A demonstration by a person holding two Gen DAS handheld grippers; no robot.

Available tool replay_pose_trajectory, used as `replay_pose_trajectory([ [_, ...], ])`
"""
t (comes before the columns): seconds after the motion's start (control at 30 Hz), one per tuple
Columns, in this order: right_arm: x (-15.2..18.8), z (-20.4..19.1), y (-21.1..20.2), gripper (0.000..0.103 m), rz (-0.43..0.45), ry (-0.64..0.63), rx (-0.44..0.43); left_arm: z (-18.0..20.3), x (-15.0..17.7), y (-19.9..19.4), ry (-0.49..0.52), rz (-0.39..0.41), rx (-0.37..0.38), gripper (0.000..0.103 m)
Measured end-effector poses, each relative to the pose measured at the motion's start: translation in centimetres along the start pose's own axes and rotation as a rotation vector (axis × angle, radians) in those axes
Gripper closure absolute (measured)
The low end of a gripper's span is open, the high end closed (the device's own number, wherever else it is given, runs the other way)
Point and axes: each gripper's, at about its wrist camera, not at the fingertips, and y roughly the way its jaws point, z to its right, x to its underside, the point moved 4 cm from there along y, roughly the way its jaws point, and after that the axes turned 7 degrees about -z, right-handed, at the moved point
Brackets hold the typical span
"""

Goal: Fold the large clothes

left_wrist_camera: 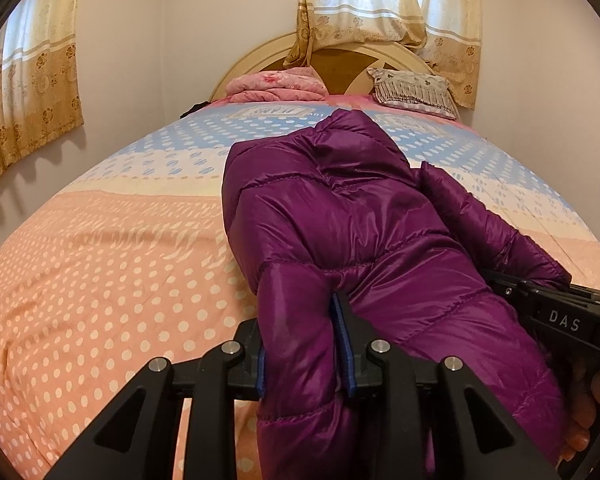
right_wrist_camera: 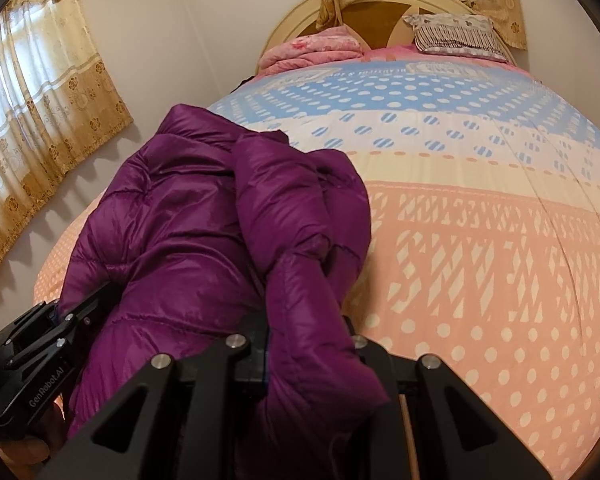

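A shiny purple puffer jacket (left_wrist_camera: 340, 220) lies lengthwise on the bed, hood end toward the headboard; it also shows in the right wrist view (right_wrist_camera: 188, 220). My left gripper (left_wrist_camera: 300, 344) is shut on a thick fold of the jacket's near edge, its blue pads pressing the fabric from both sides. My right gripper (right_wrist_camera: 306, 344) is shut on another bunch of the jacket's near edge, on the garment's right side. The right gripper also shows at the right of the left wrist view (left_wrist_camera: 548, 304), and the left gripper at the lower left of the right wrist view (right_wrist_camera: 60, 320).
The bed is covered by a dotted peach, cream and blue spread (left_wrist_camera: 100, 260). A folded pink quilt (left_wrist_camera: 276, 86) and a patterned pillow (left_wrist_camera: 414, 88) lie at the rounded headboard (left_wrist_camera: 340, 60). Yellow curtains (left_wrist_camera: 28, 80) hang on the walls.
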Motion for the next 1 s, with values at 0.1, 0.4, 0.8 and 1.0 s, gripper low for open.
replay_pose_trajectory([
  [0.1, 0.0, 0.1, 0.2, 0.082, -0.002, 0.009, -0.004, 0.0, 0.3, 0.3, -0.005, -0.003, -0.008, 0.068],
  [0.4, 0.2, 0.2, 0.7, 0.078, -0.011, 0.012, 0.000, -0.6, 0.7, 0.9, -0.037, -0.007, -0.025, 0.048],
  [0.8, 0.5, 0.2, 1.3, 0.073, -0.018, 0.017, 0.016, -1.6, 1.0, 1.4, -0.080, 0.013, -0.046, 0.030],
  [1.0, 0.5, 0.2, 1.5, 0.071, -0.024, 0.017, 0.022, -1.9, 1.2, 1.5, -0.097, 0.016, -0.035, 0.029],
])
